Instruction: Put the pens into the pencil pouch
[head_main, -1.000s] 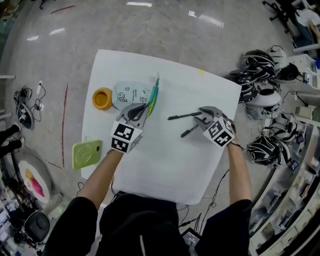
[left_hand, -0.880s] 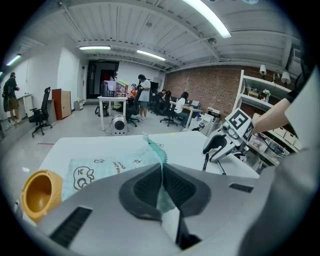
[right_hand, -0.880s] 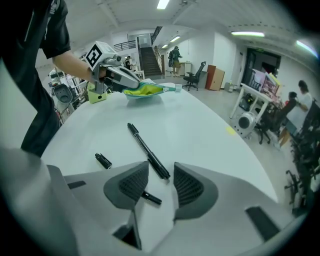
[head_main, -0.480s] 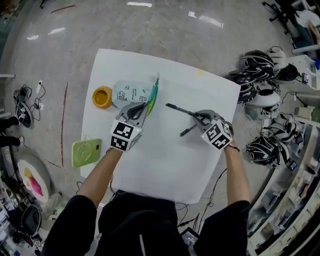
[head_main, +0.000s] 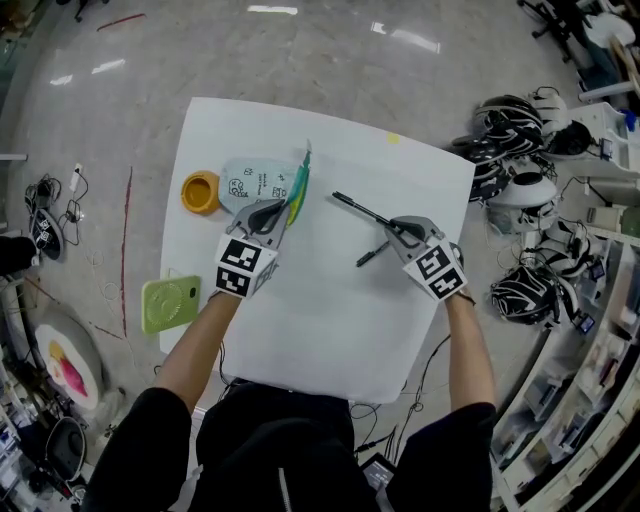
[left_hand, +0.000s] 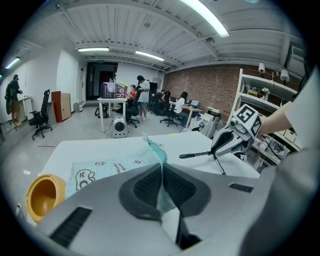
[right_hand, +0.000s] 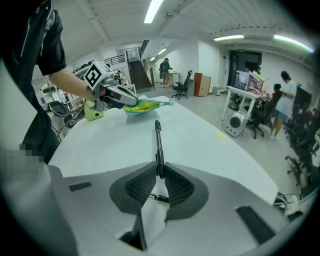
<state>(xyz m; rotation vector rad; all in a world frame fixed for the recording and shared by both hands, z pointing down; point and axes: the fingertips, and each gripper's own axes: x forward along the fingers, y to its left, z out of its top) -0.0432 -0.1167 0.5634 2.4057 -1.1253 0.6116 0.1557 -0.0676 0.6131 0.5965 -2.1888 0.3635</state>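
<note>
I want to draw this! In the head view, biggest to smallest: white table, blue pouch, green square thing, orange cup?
1. White table
2. Pale blue fabric pouch, partly hidden
3. Light green square thing, nearly the pouch's size, so unsure
4. Round orange cup

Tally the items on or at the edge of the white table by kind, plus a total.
Pens: 2 (held pen in the right claw, loose pen lying flat)
Pencil pouch: 1
Orange cup: 1
Green case, at the left edge: 1
Total: 5
</note>
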